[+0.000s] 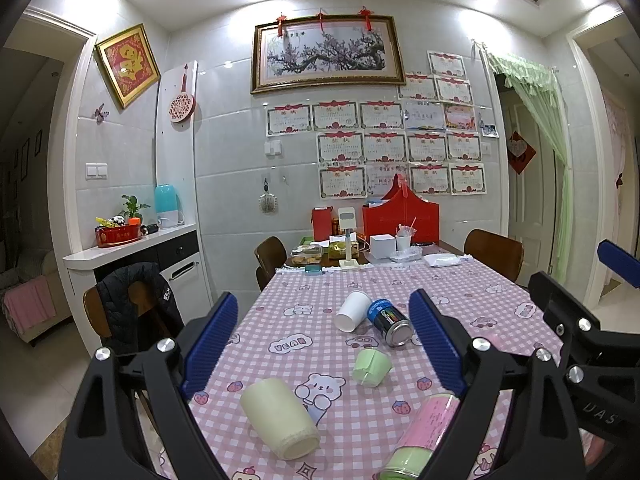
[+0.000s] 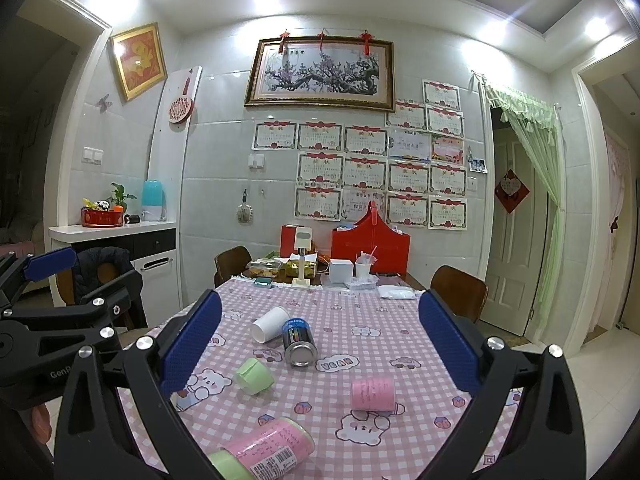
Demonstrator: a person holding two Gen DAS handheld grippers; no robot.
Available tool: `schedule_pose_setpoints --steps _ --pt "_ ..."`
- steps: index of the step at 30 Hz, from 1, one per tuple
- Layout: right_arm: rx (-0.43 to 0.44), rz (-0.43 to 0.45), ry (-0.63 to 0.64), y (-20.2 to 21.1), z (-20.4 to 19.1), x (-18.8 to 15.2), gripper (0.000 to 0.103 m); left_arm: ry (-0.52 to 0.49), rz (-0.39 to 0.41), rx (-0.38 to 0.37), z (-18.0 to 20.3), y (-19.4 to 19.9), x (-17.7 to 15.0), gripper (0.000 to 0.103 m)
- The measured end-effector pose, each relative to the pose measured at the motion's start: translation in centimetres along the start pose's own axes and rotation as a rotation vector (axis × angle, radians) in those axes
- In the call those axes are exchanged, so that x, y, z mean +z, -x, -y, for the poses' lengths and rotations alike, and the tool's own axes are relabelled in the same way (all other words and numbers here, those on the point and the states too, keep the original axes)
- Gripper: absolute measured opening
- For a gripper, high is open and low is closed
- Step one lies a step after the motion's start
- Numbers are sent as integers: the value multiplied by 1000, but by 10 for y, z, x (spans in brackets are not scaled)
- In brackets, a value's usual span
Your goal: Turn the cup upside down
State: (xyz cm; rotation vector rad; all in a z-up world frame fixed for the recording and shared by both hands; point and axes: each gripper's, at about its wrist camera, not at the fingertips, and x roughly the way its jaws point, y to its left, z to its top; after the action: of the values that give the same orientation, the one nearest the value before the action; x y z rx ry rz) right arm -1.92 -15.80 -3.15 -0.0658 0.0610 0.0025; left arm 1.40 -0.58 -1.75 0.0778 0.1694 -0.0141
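On the pink checked tablecloth (image 2: 400, 320) several containers lie tipped over: a white paper cup (image 1: 352, 311) on its side mid-table, touching a dark can (image 1: 390, 322); a green cup (image 1: 371, 367) nearer; a cream cup (image 1: 278, 416) closest to the left gripper (image 1: 324, 350); a pink tube with a green cap (image 2: 268, 450) and a pink cup (image 2: 373, 393) on the right side. Both tongs hang above the table, jaws spread wide, holding nothing; same for the right gripper (image 2: 320, 350). Which cup is meant is unclear. Likely best: pick one lying free, close across its side wall near the middle, lift clear, rotate mouth down, set flat. Avoid squeezing the paper cup hard; it looks easily crushed.
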Motion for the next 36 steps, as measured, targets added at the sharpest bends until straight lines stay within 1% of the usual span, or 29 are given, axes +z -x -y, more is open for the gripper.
schedule_pose_setpoints --steps 8,12,15,20,22,24,29,33,36 --pt "1 -30 -2 -8 0 -6 95 -4 -25 -7 0 -9 -4 86" --pt "8 -53 -7 -14 1 -9 95 -9 -59 -23 1 -20 -8 86" --pt "11 -78 -9 -23 1 -12 95 -12 -106 -44 0 -34 -15 86" --pt "18 -130 -7 -42 1 -23 95 -32 -178 -43 3 -60 -26 86" --pt "19 -147 -10 -49 2 -27 95 -30 -216 -64 2 -72 -32 86" --pt "22 -171 -12 -59 3 -31 95 -22 -256 -82 2 -87 -37 86" --pt "34 -229 -16 -83 3 -41 95 -24 -333 -94 4 -120 -49 86" --pt "45 -288 -33 -106 7 -48 95 -5 -429 -126 4 -152 -60 86" --pt "56 -327 -42 -121 9 -52 95 4 -477 -136 7 -173 -67 86"
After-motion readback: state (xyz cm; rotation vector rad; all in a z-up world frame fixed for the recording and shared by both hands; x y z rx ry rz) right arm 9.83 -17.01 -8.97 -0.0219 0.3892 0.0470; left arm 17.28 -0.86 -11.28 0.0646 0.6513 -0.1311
